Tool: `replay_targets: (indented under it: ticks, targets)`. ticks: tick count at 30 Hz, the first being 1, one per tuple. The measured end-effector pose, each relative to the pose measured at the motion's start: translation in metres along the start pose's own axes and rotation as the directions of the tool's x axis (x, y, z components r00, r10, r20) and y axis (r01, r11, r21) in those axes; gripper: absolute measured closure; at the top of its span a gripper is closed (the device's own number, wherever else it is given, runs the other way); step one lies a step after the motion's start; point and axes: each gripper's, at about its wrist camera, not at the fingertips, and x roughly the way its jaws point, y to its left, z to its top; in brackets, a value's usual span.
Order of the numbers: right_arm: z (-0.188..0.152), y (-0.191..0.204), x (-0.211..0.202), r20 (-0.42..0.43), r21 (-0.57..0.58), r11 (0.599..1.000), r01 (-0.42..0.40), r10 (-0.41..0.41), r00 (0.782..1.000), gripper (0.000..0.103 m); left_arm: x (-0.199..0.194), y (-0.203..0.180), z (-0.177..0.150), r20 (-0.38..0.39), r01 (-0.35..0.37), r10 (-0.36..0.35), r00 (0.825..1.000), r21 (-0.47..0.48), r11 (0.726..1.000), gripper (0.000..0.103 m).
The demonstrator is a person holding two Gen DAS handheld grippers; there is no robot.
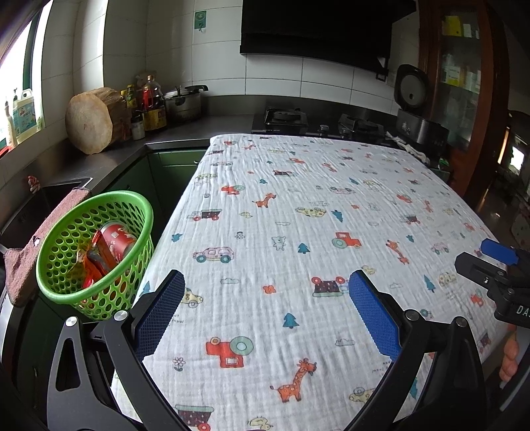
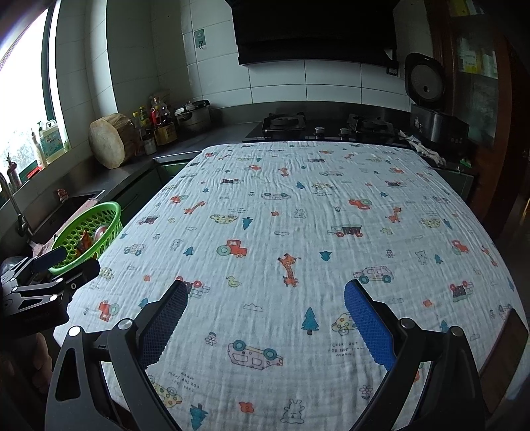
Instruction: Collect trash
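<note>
This is a home kitchen. A gas hob (image 2: 326, 127) sits under a dark extractor hood (image 2: 314, 30) on a tiled wall (image 2: 278, 83), with a rice cooker (image 2: 434, 109), oil bottles (image 2: 159, 124), a pot (image 2: 193, 116), a wooden chopping block (image 2: 111, 139) and a sink (image 2: 66, 209).

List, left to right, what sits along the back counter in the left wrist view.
Chopping block → bottles → pot → stove → rice cooker.
</note>
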Motion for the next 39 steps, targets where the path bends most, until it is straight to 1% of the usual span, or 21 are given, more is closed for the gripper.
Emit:
replay_targets:
  ticks: [39]
  targets:
    - [-0.0020, 0.0010, -0.0006, 0.001, -0.006, 1.000, 0.006, -0.006, 1.000, 0.011, 0.0016, -0.0042, -0.0005, 0.001, 0.011, -0.011, 1.000, 0.008, 1.000, 0.005]
